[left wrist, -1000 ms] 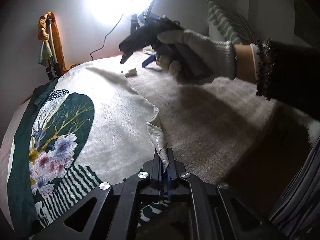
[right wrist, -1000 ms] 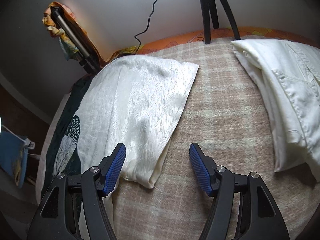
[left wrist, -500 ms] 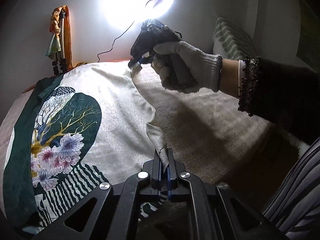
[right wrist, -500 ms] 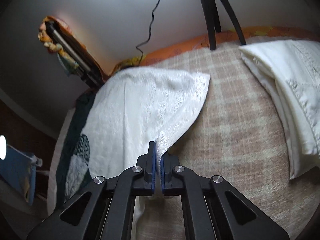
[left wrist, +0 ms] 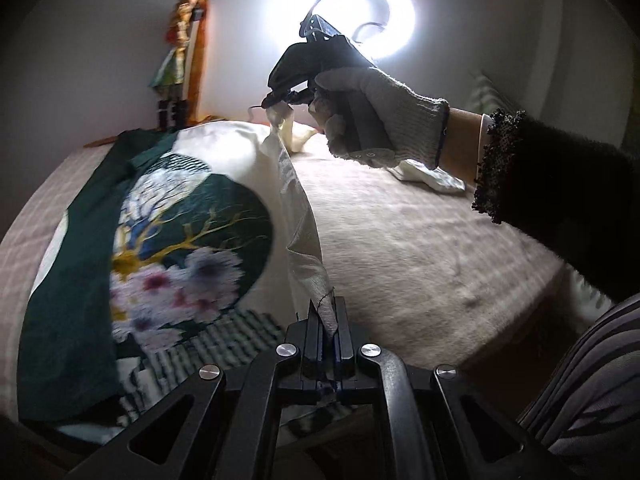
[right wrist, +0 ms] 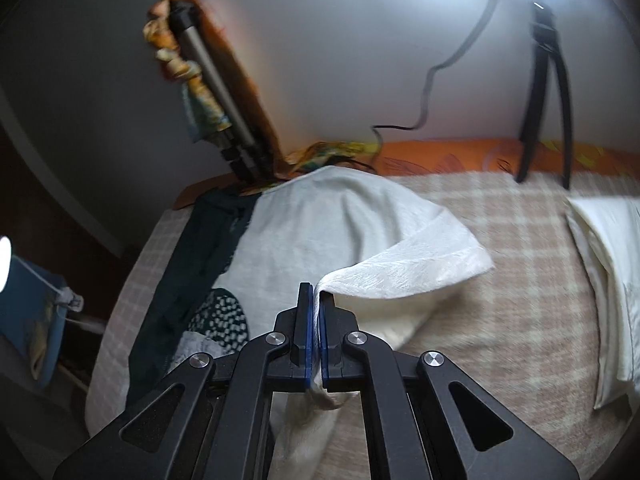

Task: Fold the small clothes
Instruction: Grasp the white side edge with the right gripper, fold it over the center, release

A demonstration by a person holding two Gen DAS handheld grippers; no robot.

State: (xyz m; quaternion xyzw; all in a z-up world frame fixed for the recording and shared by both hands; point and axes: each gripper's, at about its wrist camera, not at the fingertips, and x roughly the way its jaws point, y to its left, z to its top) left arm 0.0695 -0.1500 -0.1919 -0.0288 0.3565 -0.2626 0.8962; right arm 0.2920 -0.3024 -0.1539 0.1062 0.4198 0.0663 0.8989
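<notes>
A: Left tool [left wrist: 325,322] status?

B: Pressed together, pinching the near corner of the cream cloth [left wrist: 256,216]. The corner stands up between its pads; a loose dark thread hangs off the hem there.

A: Right tool?

B: The right tool [right wrist: 319,304] has just been closing and now pinches the same cloth [right wrist: 320,232] at its far corner. Fabric is visibly nipped between the blue pads [right wrist: 307,336]. In the left wrist view the right tool [left wrist: 280,98] is up off the surface, held by a gloved hand [left wrist: 372,120] with a dark sleeve [left wrist: 560,200] behind it.

A: So the edge is off the bed?

B: Yes. The right-hand edge of the cloth runs taut, lifted between the two tools. The rest lies flat on the plaid blanket [left wrist: 420,248], printed side up: dark green panel, white tree, pink-purple flowers, stripes near the left tool. From the right wrist, a free flap of the cream fabric curls out to the right of that tool, with shadow under it.

A: Anything else around?

B: A folded white garment [right wrist: 604,280] lies on the blanket, well apart to the right. A ring light [left wrist: 348,12] on a black stand [right wrist: 544,100] sits at the far edge, its cable [right wrist: 432,80] trailing down the wall. A tripod [right wrist: 216,92] wrapped in colourful fabric leans at the far left corner. An orange patterned sheet [right wrist: 460,158] shows past the blanket's far edge.
</notes>
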